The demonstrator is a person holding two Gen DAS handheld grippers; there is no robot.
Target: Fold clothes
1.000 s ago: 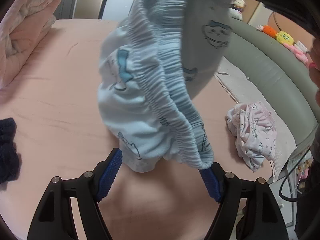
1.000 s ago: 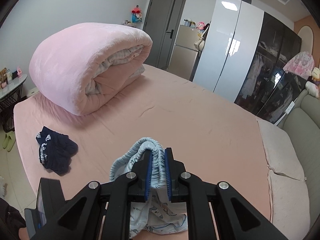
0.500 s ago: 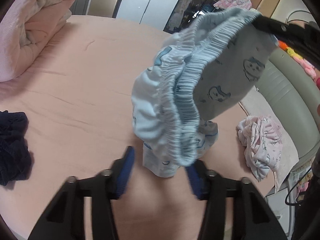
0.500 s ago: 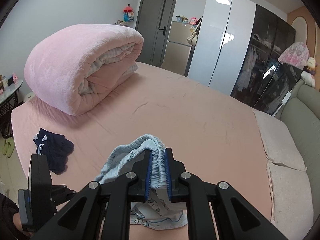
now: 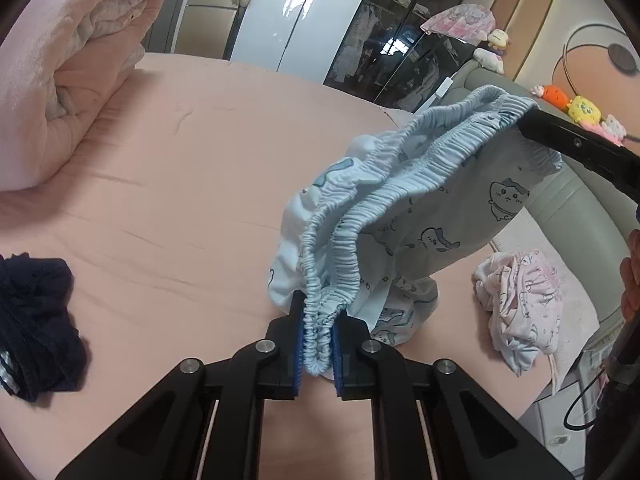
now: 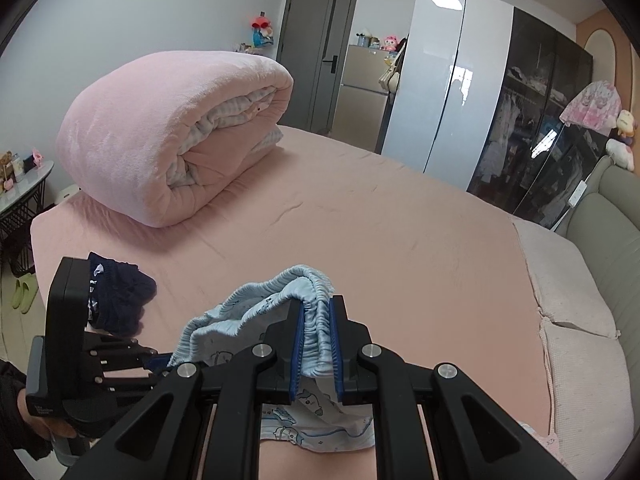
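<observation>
My left gripper (image 5: 316, 344) has just closed on the gathered waistband of the pale blue cartoon-print shorts (image 5: 420, 216); my right gripper (image 6: 316, 344) clamps the band's far end. If I pull unevenly, the bunched elastic (thick, springy) could slip out and the shorts drop onto the pink bedsheet (image 5: 200, 184).

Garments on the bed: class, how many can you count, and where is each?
3: light blue shorts held up mid-bed; navy garment by the left edge; pink garment right. Others may be hidden.

Shorts (image 5: 440, 216) soft printed cloth; quilt (image 6: 160, 136) fluffy fleece; wardrobe (image 6: 448, 92) glossy.
</observation>
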